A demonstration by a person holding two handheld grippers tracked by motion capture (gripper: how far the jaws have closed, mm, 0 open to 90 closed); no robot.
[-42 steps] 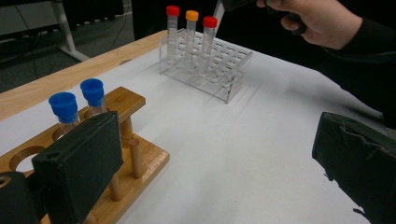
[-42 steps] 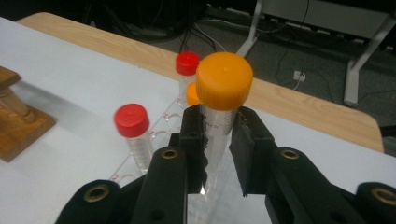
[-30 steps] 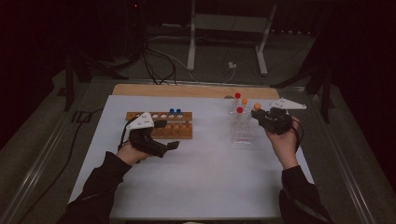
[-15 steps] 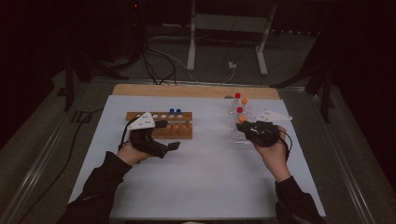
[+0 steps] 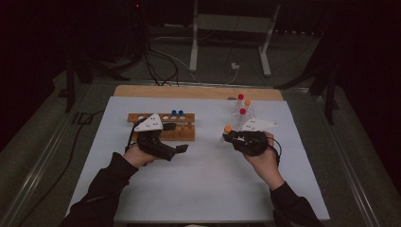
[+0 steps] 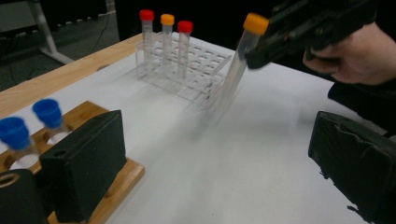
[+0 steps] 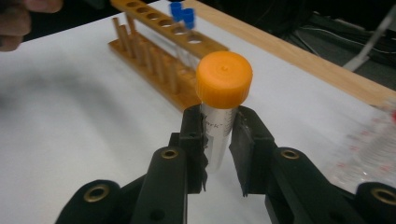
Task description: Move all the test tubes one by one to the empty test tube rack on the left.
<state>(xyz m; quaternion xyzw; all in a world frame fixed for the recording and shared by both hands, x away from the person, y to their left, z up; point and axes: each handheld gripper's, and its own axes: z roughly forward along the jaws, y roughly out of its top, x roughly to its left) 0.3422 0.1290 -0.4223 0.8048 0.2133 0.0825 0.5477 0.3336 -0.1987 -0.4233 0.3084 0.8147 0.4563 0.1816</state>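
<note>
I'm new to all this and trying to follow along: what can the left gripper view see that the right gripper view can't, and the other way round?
Left gripper view alone: the clear rack with two red-capped tubes and an orange-capped one standing in it, plus the right gripper from outside, carrying its tube tilted above the white mat.

Right gripper view alone: a close look at both pads pressing the orange-capped tube just under its cap, with print on its wall.

Both: that carried tube, the wooden rack, its two blue-capped tubes and the mat.
</note>
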